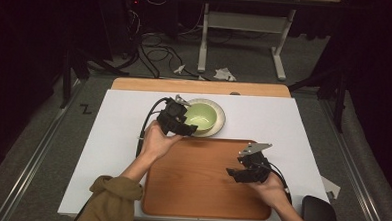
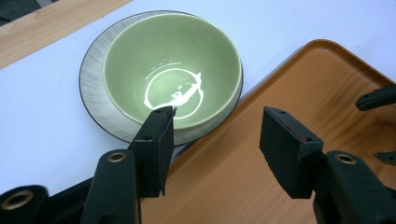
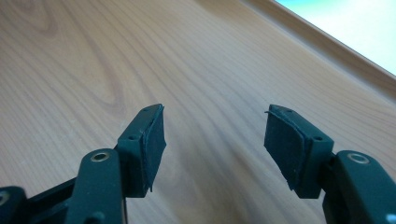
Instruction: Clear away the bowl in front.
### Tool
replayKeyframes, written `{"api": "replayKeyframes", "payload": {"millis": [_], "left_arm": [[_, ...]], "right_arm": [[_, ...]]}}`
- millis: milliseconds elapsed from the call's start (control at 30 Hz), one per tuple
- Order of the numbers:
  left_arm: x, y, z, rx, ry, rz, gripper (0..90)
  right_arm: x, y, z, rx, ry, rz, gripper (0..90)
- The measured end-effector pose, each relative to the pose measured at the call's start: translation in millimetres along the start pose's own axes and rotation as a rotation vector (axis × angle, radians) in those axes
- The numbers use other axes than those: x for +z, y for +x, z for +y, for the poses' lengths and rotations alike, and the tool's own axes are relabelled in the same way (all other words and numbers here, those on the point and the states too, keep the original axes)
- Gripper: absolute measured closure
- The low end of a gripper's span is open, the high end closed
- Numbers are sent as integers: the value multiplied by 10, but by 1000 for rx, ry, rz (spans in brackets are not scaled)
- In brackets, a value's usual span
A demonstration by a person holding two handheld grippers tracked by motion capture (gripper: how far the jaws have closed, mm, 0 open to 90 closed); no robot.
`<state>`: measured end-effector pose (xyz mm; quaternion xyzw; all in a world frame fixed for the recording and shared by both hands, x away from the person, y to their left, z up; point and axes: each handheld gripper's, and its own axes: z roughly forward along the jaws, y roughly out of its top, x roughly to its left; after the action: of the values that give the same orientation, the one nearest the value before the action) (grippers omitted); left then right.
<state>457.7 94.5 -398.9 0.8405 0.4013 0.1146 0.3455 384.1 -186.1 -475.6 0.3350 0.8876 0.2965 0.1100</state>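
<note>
Left gripper (image 2: pixel 215 135) spread wide just beside the green bowl (image 2: pixel 172 67) — right gripper (image 3: pixel 215 140) spread too, over the wooden tray (image 1: pixel 200 191) near that bowl.

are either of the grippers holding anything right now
No. The left gripper is open by the green bowl; the right gripper is open above the wooden tray.

The high view looks forward and down over the worktop (image 1: pixel 123 117). The left gripper view looks closely at the bowl (image 2: pixel 173 65) and tray (image 2: pixel 327 93); the right gripper view skims that tray (image 3: pixel 187 56).
</note>
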Motion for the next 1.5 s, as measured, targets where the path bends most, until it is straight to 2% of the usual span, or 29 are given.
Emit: {"api": "replayKeyframes", "payload": {"millis": [133, 267, 367, 467, 533, 600, 733, 833, 867, 967, 1067, 1133, 1233, 1367, 1400, 1500], "left_arm": [[65, 48, 78, -10, 12, 6, 435], [126, 112, 151, -36, 19, 21, 431], [181, 138, 198, -19, 53, 54, 428], [249, 190, 219, -38, 70, 53, 429], [310, 223, 232, -43, 86, 69, 425], [354, 249, 240, -60, 85, 76, 409], [450, 295, 256, -82, 106, 107, 394], [491, 343, 267, -77, 115, 123, 393], [506, 351, 270, -85, 125, 125, 394], [575, 398, 265, -106, 142, 132, 394], [635, 434, 249, -115, 167, 145, 393], [673, 457, 242, -120, 171, 157, 387], [762, 507, 239, -152, 177, 155, 390], [888, 537, 215, -176, 205, 160, 412], [915, 542, 206, -175, 210, 166, 451], [970, 518, 199, -141, 217, 223, 488]], "right_arm": [[5, 1, -8, 0, 6, 5, 385], [-3, 5, 2, 10, -2, 6, 386], [6, 16, 0, 3, 0, 6, 386], [2, 19, 2, 6, 0, 5, 386], [5, 3, -7, -4, 3, 3, 385], [-26, 14, 0, 14, -13, -16, 387], [-27, 21, -2, 6, -18, -21, 387], [-20, 42, 4, 1, -16, -22, 387], [-18, 31, -1, -13, -6, -19, 386], [-26, 21, -3, -12, -6, -24, 386], [-37, 16, 1, 9, -22, -26, 385], [-21, 28, 4, 3, -15, -28, 384], [-10, 67, 6, -16, -10, -27, 382], [-14, 65, 2, -16, -8, -24, 382], [-11, 58, 8, -19, -14, -24, 383], [-4, 66, 9, -29, -6, -21, 383]]}}
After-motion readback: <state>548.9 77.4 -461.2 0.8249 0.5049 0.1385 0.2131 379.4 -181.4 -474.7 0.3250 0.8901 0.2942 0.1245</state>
